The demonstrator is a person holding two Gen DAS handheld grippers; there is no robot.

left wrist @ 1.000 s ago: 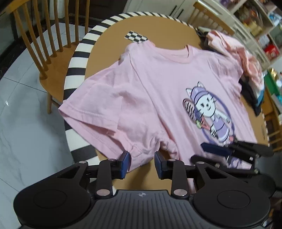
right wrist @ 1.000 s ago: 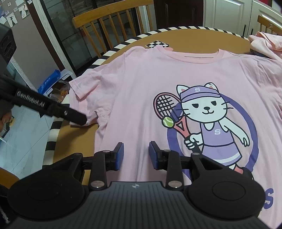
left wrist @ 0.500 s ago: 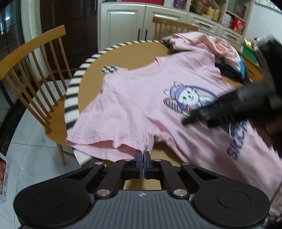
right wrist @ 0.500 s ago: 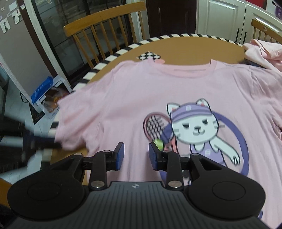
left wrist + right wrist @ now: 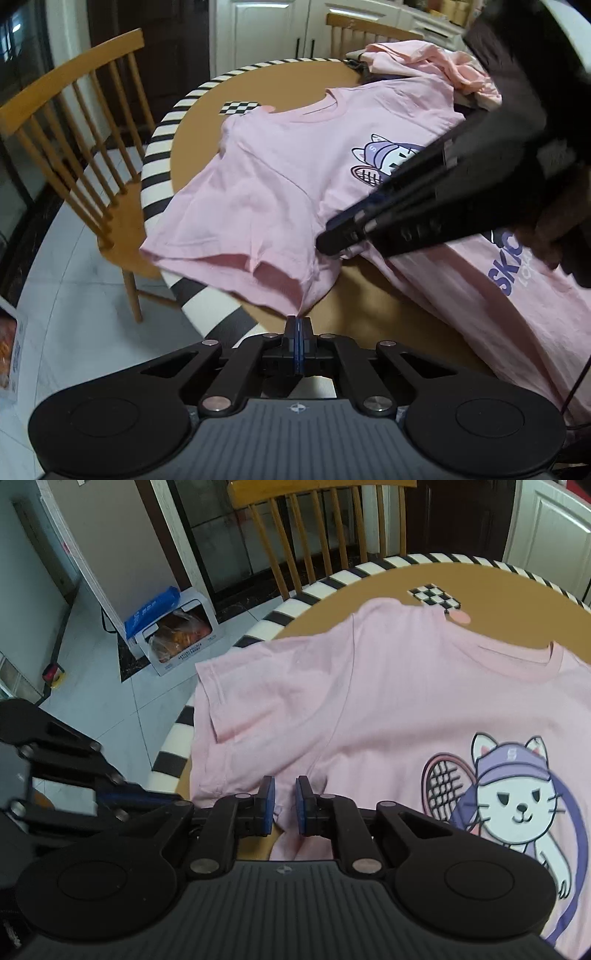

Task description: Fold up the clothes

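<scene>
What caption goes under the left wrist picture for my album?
Left gripper pinching the sleeve hem of a pink cat T-shirt on a round table.

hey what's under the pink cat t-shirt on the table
The pink t-shirt lies on the round table; bare brown top shows around it. Its sleeve overhangs the striped rim. Whatever lies beneath the cloth is covered.

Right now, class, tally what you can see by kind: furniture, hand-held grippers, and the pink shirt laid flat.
Round table: 1
Wooden chairs: 2
Hand-held grippers, left hand-held gripper and right hand-held gripper: 2
Pink cat T-shirt laid flat: 1
Total: 6
</scene>
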